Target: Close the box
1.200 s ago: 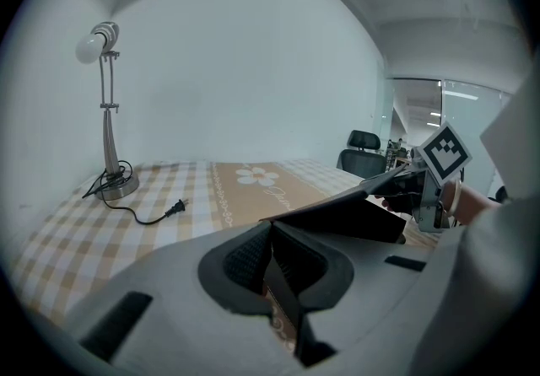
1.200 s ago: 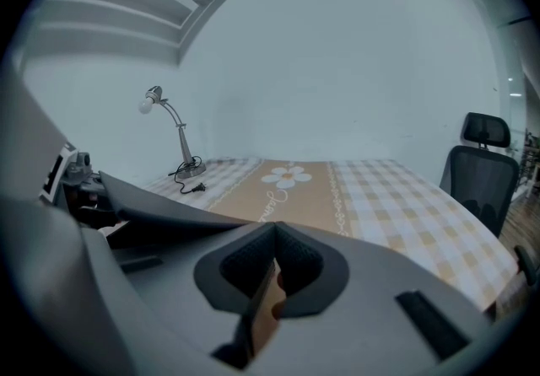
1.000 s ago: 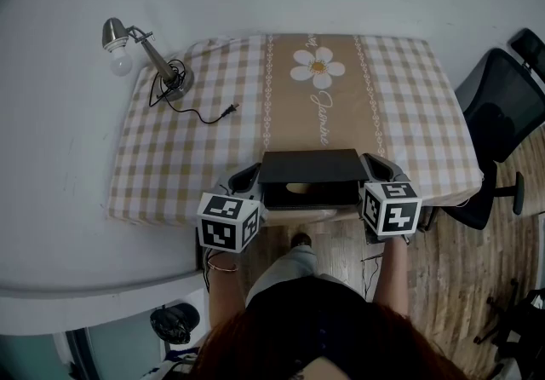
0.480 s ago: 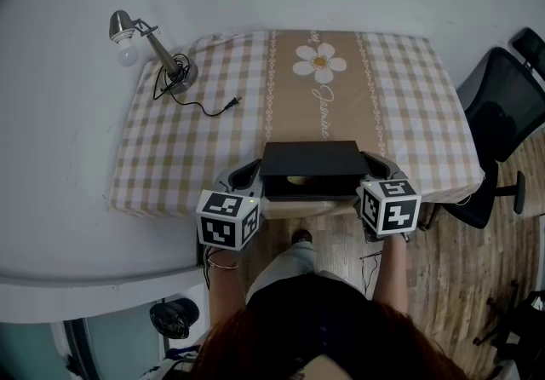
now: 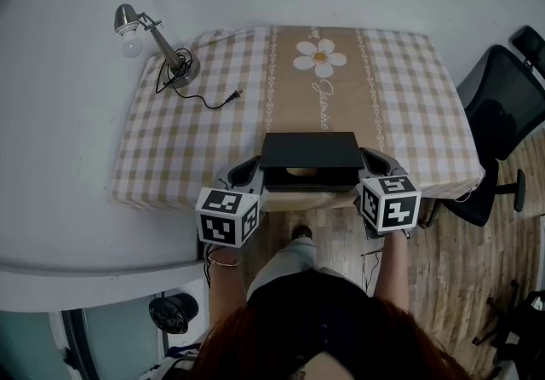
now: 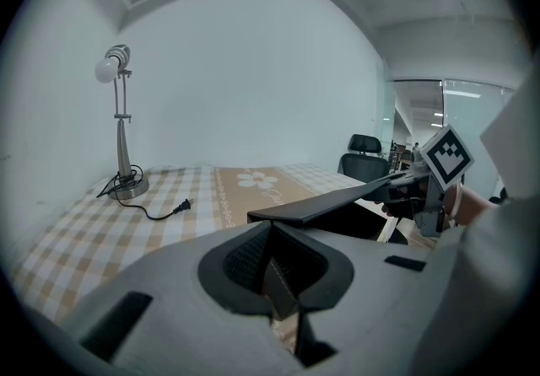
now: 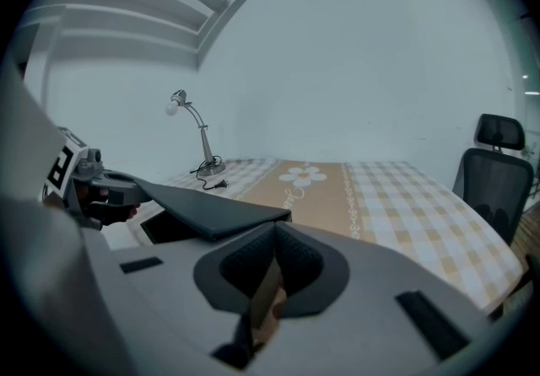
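The lid (image 5: pixel 310 149) has sunk flatter than a second ago and lies almost level over the box (image 5: pixel 308 186) at the near edge of the desk (image 5: pixel 192 144), with a narrow slit left open. The left hand-held gripper (image 6: pixel 269 229) and the right hand-held gripper (image 7: pixel 274 231) stay pinched shut on the lid's near corners.

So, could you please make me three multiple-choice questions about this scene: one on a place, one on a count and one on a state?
1. Where on the checked cloth does the desk lamp stand?
A far left corner; B near right corner; C centre.
2. How many flowers are printed on the cloth?
A none; B one; C three.
3. How is the lid of the black box?
A flat shut; B tilted up, box open; C removed.

1 A: the head view shows it there.
2 B: only one shows, on the beige strip.
3 B: the left gripper view shows it slanting above the box.
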